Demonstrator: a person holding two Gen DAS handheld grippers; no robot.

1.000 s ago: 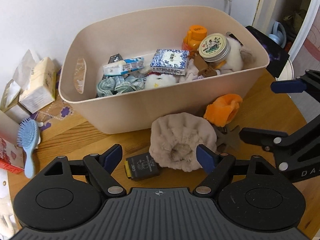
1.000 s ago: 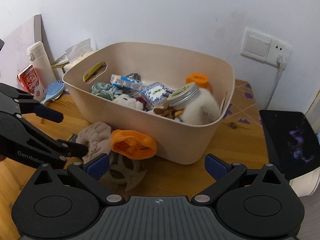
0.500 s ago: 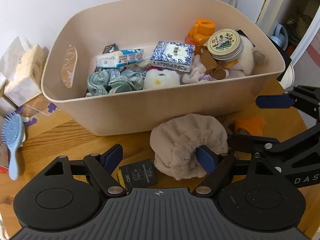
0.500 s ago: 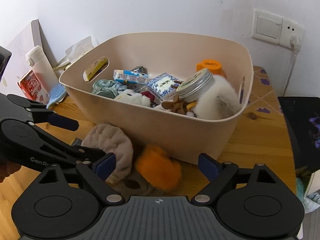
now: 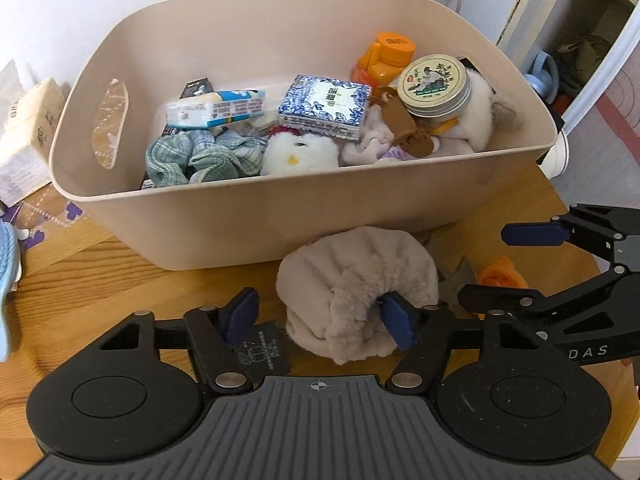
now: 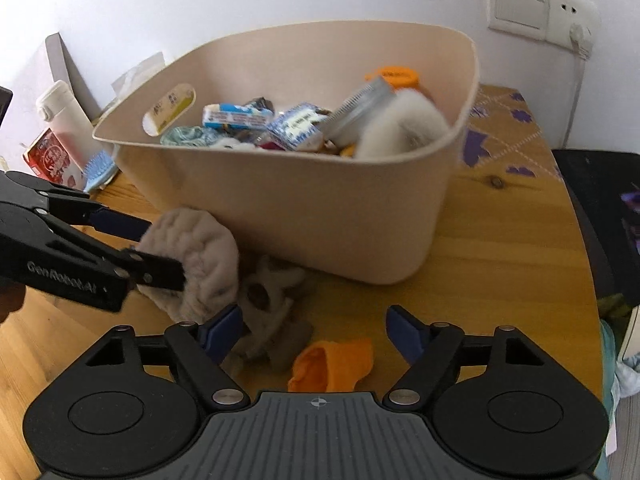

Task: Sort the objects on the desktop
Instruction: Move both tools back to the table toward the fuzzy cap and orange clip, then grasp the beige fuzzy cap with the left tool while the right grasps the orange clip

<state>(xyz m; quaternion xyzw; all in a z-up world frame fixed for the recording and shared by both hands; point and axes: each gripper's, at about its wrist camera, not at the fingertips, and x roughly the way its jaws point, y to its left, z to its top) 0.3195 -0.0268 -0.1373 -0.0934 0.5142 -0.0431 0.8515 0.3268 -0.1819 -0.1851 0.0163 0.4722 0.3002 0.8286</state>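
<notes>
We see the wooden counter carrying a large beige plastic tub, which stands just ahead of both claws and is already filled with small things: a round metal tin, a blue-and-white patterned box and a green checked cloth among them.

Our left claw stands fairly wide and is closing. Between its fingers lies the beige fluffy fabric piece, low on the counter against the tub's near wall; the right blue pad is sunk into its fur, while the left pad stands clear of it, above a small black packet lying by that finger.

Our right claw is also wide and closing. A small orange fabric piece lies on the counter between its fingers, touching neither pad. A grey fuzzy toy lies just beside its left finger, between the orange piece and the beige one.
</notes>
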